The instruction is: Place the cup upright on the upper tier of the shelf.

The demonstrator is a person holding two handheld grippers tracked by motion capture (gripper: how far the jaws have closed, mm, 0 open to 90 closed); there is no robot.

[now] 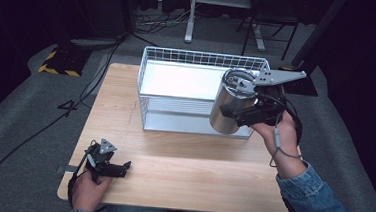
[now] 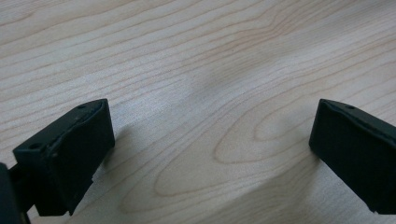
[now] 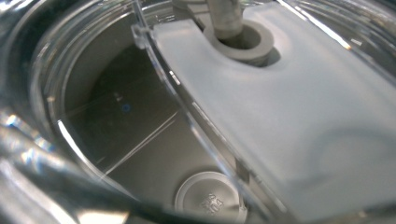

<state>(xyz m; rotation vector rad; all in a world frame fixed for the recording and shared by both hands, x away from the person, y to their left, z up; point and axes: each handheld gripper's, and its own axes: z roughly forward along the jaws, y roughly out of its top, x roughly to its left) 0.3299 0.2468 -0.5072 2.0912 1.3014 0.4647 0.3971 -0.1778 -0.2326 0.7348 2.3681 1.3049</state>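
Note:
A stainless steel tumbler [image 1: 224, 116] with a clear lid hangs tilted over the front right corner of a white wire basket [image 1: 199, 52]. My right gripper [image 1: 244, 102] is shut on its upper part, coming in from the right. The right gripper view looks close up through the clear lid [image 3: 289, 116] with its frosted slider into the steel inside [image 3: 140, 140]. My left gripper [image 1: 119, 165] rests low on the wooden table [image 1: 182, 160] at the front left. It stands open [image 2: 210, 140] with bare wood between its black pads [image 2: 70, 149].
The basket stands at the back middle of the table and has a white floor. Cables and a yellow-black striped base [image 1: 58, 64] lie on the grey floor to the left. A desk frame [image 1: 192, 16] stands behind.

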